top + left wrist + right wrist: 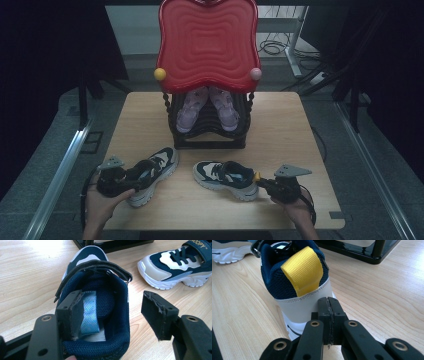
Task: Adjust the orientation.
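Two navy-and-white sneakers lie on the wooden table (280, 130). The left sneaker (155, 169) (86, 255) has its heel toward my left gripper (134, 179) (113, 305). That gripper is open: one jaw sits inside the heel opening against the light blue pull tab (88, 315), the other outside the shoe's wall. The right sneaker (225, 177) (294, 307) shows a yellow heel tab (304, 270). My right gripper (261, 183) (329, 302) is shut on nothing, its tips just behind the white heel.
A black shoe rack (210, 140) with a red wavy top (207, 42) stands at the table's far middle. It holds a pair of lilac shoes (205, 107). Its base (362, 250) lies just beyond the sneakers. Bare wood flanks both sides.
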`<action>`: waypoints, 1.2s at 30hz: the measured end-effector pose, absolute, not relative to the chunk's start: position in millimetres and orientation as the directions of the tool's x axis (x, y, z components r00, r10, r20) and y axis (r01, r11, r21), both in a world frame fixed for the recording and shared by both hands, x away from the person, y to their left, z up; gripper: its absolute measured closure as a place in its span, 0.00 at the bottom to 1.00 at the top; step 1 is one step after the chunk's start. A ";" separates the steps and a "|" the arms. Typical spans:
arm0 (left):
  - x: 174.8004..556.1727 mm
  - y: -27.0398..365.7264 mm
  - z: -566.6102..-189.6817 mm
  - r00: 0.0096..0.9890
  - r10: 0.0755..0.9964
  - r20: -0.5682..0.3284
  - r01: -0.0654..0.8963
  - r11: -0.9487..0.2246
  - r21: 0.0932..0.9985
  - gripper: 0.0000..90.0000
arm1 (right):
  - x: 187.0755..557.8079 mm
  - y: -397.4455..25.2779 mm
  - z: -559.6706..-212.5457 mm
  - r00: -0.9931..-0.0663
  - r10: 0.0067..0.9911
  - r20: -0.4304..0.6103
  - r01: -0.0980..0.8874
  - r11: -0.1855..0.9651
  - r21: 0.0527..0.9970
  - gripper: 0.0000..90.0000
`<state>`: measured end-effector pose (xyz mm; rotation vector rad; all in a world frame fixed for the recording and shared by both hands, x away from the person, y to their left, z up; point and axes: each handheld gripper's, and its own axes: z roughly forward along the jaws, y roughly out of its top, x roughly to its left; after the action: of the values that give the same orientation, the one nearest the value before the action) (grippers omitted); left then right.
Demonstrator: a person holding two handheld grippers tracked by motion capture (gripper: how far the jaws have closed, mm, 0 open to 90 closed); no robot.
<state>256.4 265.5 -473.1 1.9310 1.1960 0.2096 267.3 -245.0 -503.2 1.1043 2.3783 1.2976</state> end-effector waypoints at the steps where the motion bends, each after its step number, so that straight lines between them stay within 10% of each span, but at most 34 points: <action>1: 256.4 265.6 -473.1 0.532 0.803 -0.269 0.663 -0.198 0.722 0.39 | 267.0 -244.8 -503.0 -0.695 0.702 0.156 0.512 0.331 0.793 1.00; 36: 256.8 266.4 -473.1 0.532 0.800 -0.276 0.666 -0.194 0.721 0.39 | 267.8 -245.3 -501.2 -0.693 0.705 0.150 0.498 0.318 0.807 1.00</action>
<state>256.8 266.4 -473.1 1.9266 1.1963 0.2017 267.8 -245.3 -501.2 1.0972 2.3539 1.3132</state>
